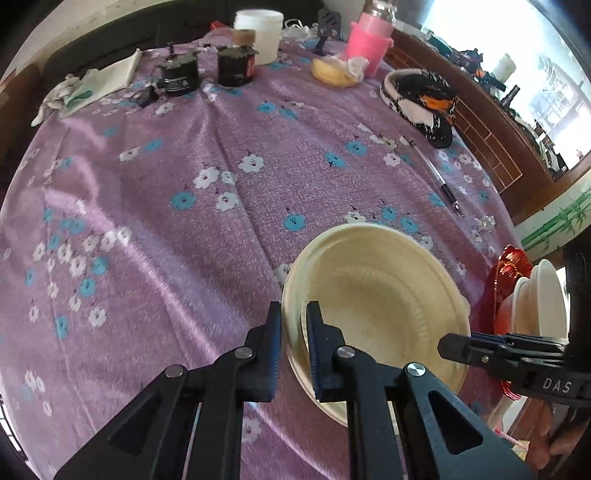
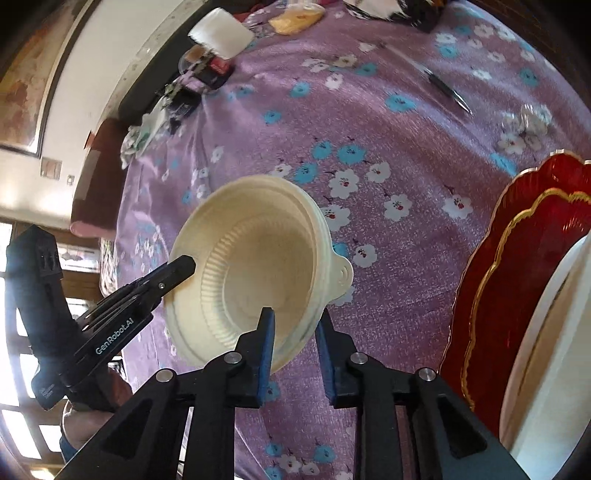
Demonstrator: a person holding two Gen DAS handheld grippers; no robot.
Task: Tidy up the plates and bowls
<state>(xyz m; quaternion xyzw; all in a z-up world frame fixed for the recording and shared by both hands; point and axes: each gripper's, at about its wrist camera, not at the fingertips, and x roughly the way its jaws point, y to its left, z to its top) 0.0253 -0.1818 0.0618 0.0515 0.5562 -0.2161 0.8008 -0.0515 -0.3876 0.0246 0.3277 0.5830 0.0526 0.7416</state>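
Observation:
A cream bowl (image 1: 380,306) with a small tab handle is held above the purple flowered tablecloth. My left gripper (image 1: 293,317) is shut on its near rim. My right gripper (image 2: 293,325) straddles the opposite rim, jaws a little apart with the rim between them; it shows in the left wrist view (image 1: 448,345) at the bowl's right edge. The bowl also shows in the right wrist view (image 2: 255,266), with the left gripper (image 2: 186,264) on its left rim. A red gold-trimmed plate (image 2: 524,258) with white dishes (image 2: 554,332) stands at the right.
At the table's far side stand a white tub (image 1: 260,31), two black jars (image 1: 207,70), a pink bottle (image 1: 369,40), a cap (image 1: 421,99) and a folded cloth (image 1: 96,83). A pen (image 1: 439,177) lies right of centre. The red plate (image 1: 506,280) sits at the table's right edge.

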